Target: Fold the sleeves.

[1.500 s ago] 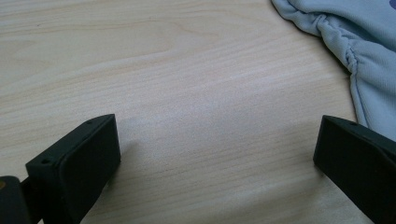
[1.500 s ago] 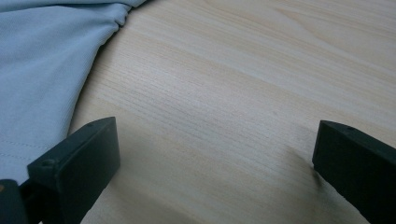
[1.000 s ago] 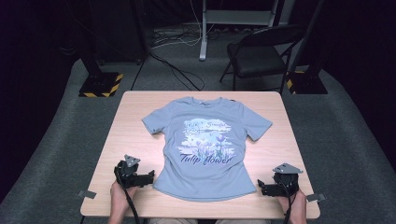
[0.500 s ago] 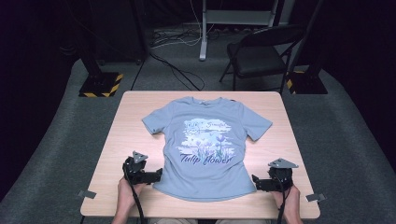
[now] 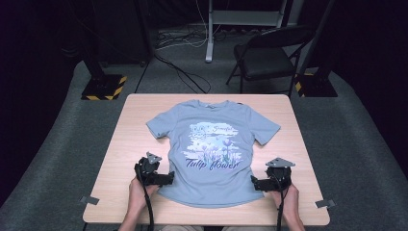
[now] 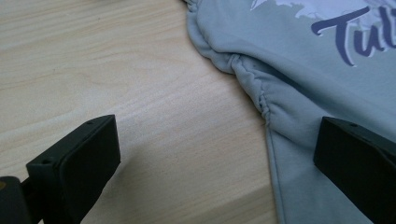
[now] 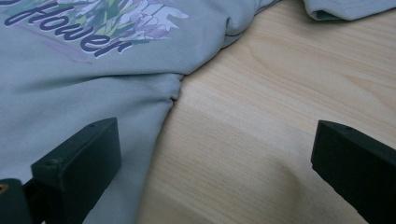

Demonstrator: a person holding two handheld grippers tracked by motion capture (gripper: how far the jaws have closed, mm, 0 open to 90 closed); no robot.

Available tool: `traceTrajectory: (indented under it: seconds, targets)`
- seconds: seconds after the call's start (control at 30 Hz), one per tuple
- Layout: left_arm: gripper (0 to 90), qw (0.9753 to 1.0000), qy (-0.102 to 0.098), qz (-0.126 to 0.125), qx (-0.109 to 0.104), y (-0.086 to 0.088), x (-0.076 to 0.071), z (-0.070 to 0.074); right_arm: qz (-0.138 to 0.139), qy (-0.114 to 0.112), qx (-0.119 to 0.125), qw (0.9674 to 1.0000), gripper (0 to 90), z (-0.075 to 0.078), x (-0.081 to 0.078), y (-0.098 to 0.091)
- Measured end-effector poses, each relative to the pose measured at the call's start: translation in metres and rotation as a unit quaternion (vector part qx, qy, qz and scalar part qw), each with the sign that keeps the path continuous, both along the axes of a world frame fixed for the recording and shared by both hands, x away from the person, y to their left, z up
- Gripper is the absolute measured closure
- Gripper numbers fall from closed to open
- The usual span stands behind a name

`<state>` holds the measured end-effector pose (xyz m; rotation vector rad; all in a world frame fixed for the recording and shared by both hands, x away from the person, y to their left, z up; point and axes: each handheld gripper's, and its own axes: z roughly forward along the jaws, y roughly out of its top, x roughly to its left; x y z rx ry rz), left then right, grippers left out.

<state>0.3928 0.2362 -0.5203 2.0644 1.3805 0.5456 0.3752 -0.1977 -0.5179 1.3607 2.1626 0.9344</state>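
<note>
High view showed both tools, left tool [image 5: 163, 179] and right tool [image 5: 260, 183], spread wide astride the T-shirt [image 5: 214, 159] side edges; shallow bites could slip off the bunched seams

Beyond the light wooden table [image 5: 139, 126], a black folding chair [image 5: 269, 61] stands at one o'clock, a hazard-striped stand base [image 5: 104, 87] at eleven o'clock, and loose cables [image 5: 179, 53] cross the grey floor at twelve.

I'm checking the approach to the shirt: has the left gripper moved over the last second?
Yes. The left gripper has moved right, from the bare table to the T-shirt's lower side edge.
</note>
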Motion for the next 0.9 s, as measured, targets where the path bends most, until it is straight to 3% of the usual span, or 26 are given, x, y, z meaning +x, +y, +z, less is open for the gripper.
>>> traceTrajectory:
  seconds: [0.23, 0.9]
  targets:
    - [0.4, 0.9999, 0.003, 0.000, 0.013, -0.004, 0.002, -0.001, -0.006, 0.020, -0.018, 0.9996, 1.3, -0.005, 0.006, 0.006]
    - [1.4, 0.9995, 0.007, 0.005, 0.029, -0.001, -0.010, 0.002, -0.006, 0.017, -0.018, 0.9997, 1.4, -0.006, -0.002, 0.007]
